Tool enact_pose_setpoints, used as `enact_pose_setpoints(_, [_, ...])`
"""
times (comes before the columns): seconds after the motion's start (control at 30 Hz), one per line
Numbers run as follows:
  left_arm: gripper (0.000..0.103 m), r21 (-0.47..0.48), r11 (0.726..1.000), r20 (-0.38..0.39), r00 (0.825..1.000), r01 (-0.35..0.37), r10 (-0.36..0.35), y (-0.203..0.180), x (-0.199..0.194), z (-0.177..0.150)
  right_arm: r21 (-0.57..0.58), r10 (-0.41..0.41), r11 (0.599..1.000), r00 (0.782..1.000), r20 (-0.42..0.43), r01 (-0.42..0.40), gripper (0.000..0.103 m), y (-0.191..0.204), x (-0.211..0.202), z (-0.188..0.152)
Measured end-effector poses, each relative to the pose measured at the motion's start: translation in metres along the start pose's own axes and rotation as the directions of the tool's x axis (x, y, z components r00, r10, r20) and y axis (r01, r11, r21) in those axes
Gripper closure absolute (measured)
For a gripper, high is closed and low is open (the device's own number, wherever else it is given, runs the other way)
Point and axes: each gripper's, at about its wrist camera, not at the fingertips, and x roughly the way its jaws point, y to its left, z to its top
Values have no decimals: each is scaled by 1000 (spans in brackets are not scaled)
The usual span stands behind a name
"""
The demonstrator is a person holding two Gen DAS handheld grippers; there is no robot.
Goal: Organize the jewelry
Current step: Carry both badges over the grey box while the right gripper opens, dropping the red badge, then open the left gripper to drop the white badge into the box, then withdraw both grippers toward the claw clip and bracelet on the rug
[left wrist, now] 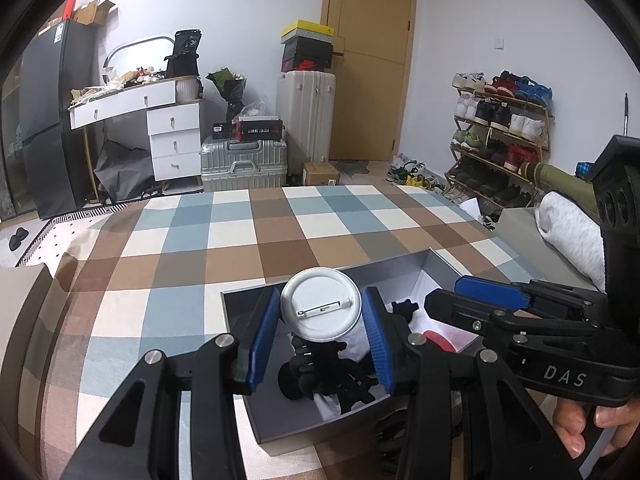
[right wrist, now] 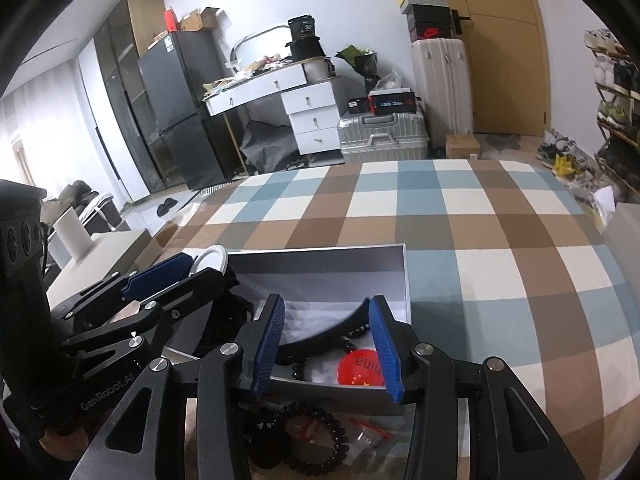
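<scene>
while over the box point(left wrist: 240, 320) | left gripper point(left wrist: 322, 328) jaws pinch badge point(left wrist: 320, 306) | right gripper point(right wrist: 326, 344) jaws spread

A round white pin badge point(left wrist: 321, 305), back side facing my camera with its metal safety pin lying across the middle, stands on edge between the blue pads of my left gripper point(left wrist: 320, 336), above the open grey box point(left wrist: 256, 400) on my checked bedspread. Inside the box lie a black hair claw clip point(left wrist: 320, 372), a red round badge point(right wrist: 358, 368) with partly hidden lettering, a dark curved band point(right wrist: 320, 338) and black beads on white padding. Just outside the box's near wall lies a black beaded bracelet point(right wrist: 320, 440).
</scene>
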Motion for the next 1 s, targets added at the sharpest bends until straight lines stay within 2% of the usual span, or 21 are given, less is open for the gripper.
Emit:
enact_pose_setpoints(0.17, [66,-10,1000,4,1000,4,-4,1,-1,0,-4,-11,1000,1000,11,11,59,0,-6,0])
enact_pose_setpoints(0.27, [66,-14,999,5,999,36,-36,-1,-1,0,2,-20,1000,1000,22,20,46,-2,-13,-3])
enact_pose_setpoints(0.33, [66,-11,999,2,999,53,-53,-2,-1,0,5,-24,1000,999,27,23,44,-3,-17,-5])
enact_pose_setpoints(0.37, [64,-8,998,-3,998,60,-60,-3,0,0,4,-27,1000,999,26,27,41,-4,-20,-6])
enact_pose_setpoints(0.43, [44,-10,998,-16,998,65,-65,-4,1,0,9,-31,999,999,27,31,39,-7,-24,-9])
enact_pose_setpoints(0.47, [31,-15,998,-16,998,66,-67,-3,0,0,12,-33,999,999,26,33,37,-8,-26,-11])
enact_pose_setpoints(0.5, [25,-22,997,-12,997,71,-71,-2,-1,0,14,-38,999,999,25,37,34,-9,-28,-12])
enact_pose_setpoints(0.6, [20,-37,995,-4,996,89,-89,0,-5,-1,21,-52,998,998,26,51,27,-13,-34,-17])
enact_pose_setpoints(0.73, [18,-40,998,-14,999,45,-45,1,-8,-3,48,-59,997,998,23,58,14,-21,-42,-23])
enact_pose_setpoints(0.77, [14,-35,999,-5,999,41,-41,0,-12,-3,54,-57,997,998,20,56,11,-23,-45,-25])
enact_pose_setpoints(0.8, [4,-34,999,1,999,41,-41,1,-15,-5,55,-54,997,998,17,52,8,-24,-48,-28])
enact_pose_setpoints(0.87, [1,-41,998,25,998,50,-49,2,-23,-7,44,-55,998,998,9,54,4,-25,-50,-31])
enact_pose_setpoints(1.0, [1,-45,997,8,998,64,-63,4,-24,-14,14,-81,997,997,-10,82,3,-27,-49,-34])
